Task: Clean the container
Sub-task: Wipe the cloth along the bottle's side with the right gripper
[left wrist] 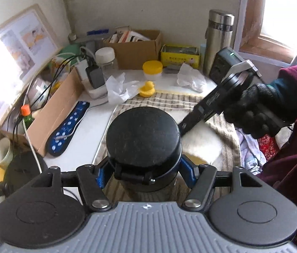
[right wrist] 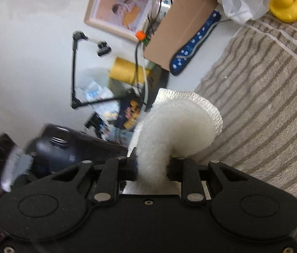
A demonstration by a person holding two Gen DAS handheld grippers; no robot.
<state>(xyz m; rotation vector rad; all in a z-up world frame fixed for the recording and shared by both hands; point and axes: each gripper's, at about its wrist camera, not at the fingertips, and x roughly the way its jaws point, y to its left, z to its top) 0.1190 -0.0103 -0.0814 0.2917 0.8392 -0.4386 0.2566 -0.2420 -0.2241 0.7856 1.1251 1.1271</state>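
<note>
Scanning left to right, we see a leaning framed picture (left wrist: pixel 15 57), an open cardboard box (left wrist: pixel 134 49) and a steel flask (left wrist: pixel 219 40) crowding the white table (left wrist: pixel 97 124) against the cream wall. Our left gripper (left wrist: pixel 144 174) clamps the black-lidded cylindrical container (left wrist: pixel 143 139) over the striped beige towel (left wrist: pixel 165 101). Our right gripper (right wrist: pixel 152 167) is pinched tight on a folded white sponge cloth (right wrist: pixel 178 124).

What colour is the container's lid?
Black, scuffed; the lid shows best in the left wrist view.
</note>
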